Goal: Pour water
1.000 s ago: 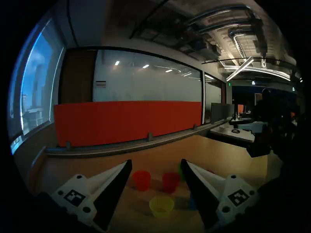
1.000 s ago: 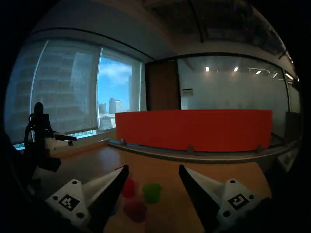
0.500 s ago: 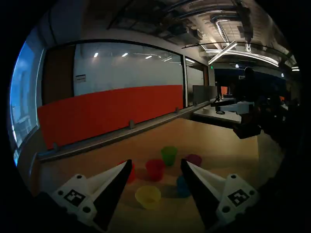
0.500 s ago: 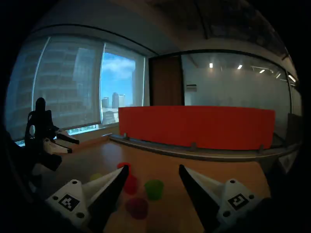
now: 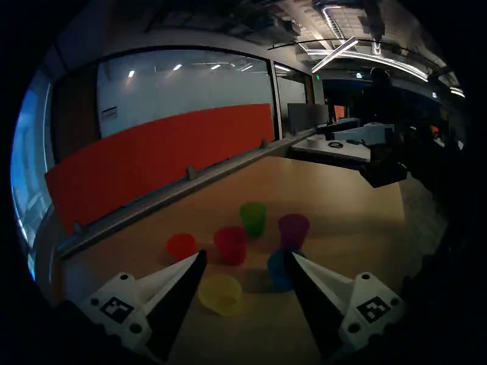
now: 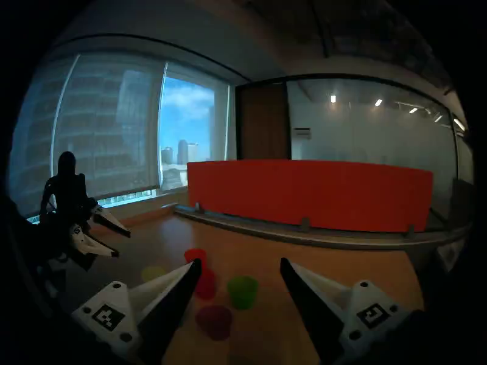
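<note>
- Two grippers hang over the bench and neither has hold of anything. The left gripper (image 5: 243, 252) has its jaws spread wide on empty air, and the right gripper (image 6: 240, 261) is spread just as wide.
- In the right gripper view the left gripper also shows far off at the left edge, its two white-and-black fingers (image 6: 109, 221) apart.
- Six small cups stand upright in a loose cluster on the wooden bench (image 5: 347, 213), just ahead of and below the left gripper's tips.
- Nearest that gripper are the yellow cup (image 5: 220, 295), beside its left finger, and the blue cup (image 5: 277, 269), partly hidden by its right finger.
- Behind them the red cup (image 5: 231, 244) stands in the middle, with the orange cup (image 5: 181, 245) to its left.
- Farther back stand the green cup (image 5: 252, 219) and, to its right, the purple cup (image 5: 293, 230).
- In the right gripper view the green cup lies between the fingers and the purple cup is nearer the camera.
- The light is too dim to tell whether any cup holds water.
- Along the bench's far edge runs a metal rail (image 5: 182, 185) below a red partition (image 5: 158, 152).
- A window (image 6: 182, 140) shows sky and towers.
</note>
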A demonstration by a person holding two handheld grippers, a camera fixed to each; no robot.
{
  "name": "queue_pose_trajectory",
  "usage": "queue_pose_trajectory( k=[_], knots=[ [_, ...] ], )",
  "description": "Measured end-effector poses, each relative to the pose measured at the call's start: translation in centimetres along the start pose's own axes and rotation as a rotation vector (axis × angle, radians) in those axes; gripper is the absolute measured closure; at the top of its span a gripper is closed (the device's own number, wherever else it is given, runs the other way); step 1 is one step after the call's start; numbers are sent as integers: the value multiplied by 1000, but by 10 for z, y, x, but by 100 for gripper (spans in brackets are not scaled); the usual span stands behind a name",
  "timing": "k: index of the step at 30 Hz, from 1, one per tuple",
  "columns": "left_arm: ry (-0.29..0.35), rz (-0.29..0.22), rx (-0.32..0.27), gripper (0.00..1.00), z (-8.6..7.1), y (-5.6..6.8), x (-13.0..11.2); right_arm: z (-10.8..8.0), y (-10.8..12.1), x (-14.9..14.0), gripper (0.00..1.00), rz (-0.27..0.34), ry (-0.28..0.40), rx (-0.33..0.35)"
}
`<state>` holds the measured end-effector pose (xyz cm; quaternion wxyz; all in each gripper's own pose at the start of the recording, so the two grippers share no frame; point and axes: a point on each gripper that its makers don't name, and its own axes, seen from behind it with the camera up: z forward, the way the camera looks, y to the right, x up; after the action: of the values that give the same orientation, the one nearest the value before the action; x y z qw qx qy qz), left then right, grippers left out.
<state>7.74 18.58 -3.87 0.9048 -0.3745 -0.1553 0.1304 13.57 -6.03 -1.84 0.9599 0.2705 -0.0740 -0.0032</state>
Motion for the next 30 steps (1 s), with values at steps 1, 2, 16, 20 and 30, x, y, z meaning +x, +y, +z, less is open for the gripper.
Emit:
queue_pose_trajectory(
  k=[1,2,16,20,30],
  knots=[
    [-7,2,-7,7,2,2,-2,0,0,-1,0,0,-1,0],
    [-14,4,-14,7,4,5,-4,1,0,-1,1,1,-2,0],
    [-95,35,-66,7,26,27,-34,4,3,-5,0,11,-7,-4],
    [-109,36,-76,7,31,31,-41,4,4,-6,1,14,-8,-6],
    [-134,30,-119,7,42,47,-51,5,6,-10,1,19,-12,-9]
  ],
)
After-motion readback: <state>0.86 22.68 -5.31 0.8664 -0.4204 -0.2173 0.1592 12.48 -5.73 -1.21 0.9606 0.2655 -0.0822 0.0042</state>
